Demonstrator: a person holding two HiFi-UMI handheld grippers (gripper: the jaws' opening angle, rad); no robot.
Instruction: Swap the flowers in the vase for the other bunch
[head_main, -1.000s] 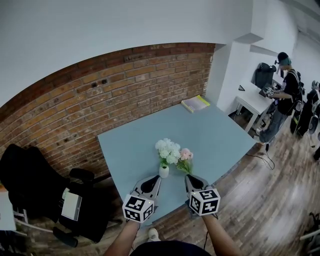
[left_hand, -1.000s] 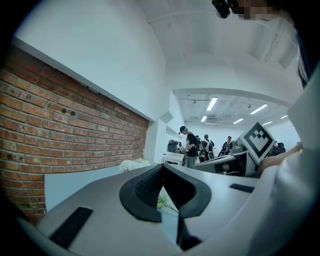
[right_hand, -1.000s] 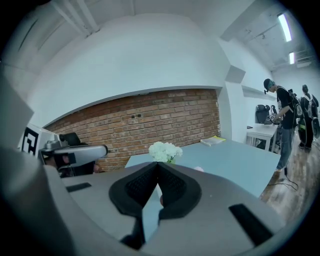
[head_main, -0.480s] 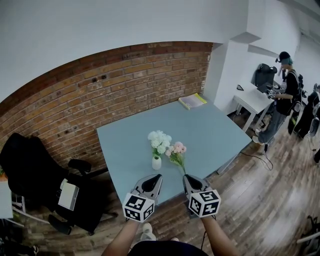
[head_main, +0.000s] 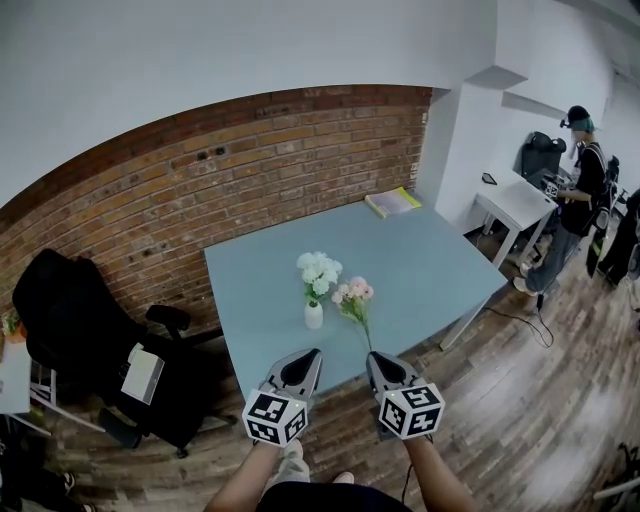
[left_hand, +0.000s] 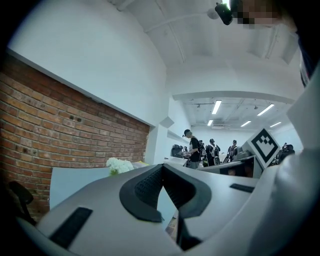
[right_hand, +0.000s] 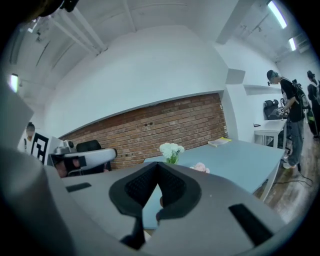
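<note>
The left gripper (head_main: 314, 353) was clenched, its jaws pressed together with nothing between them, and it pointed level toward the near edge of the table (head_main: 440, 270). The right gripper (head_main: 371, 356) was likewise clenched and gripped nothing, tilted a little downward beside the left one, the two close together at the table's near edge. A small white vase (head_main: 313, 316) stood upright on the table, toward its near side, and held the white flowers (head_main: 318, 270). The pink bunch (head_main: 352, 292) lay just to the right of the vase, its blooms close to the white flowers and its stem running back toward the right gripper; whether the stem's end touched that gripper could not be told. In the right gripper view the white flowers rose just above the jaws and one pink bloom peeked over the right jaw. A book (head_main: 392, 203) lay at the table's far corner, against the brick wall (head_main: 200, 200). A black chair (head_main: 80, 320) stood on the floor to the left of the table. Well off to the right, a person (head_main: 582, 185) stood at a white desk (head_main: 512, 207).
</note>
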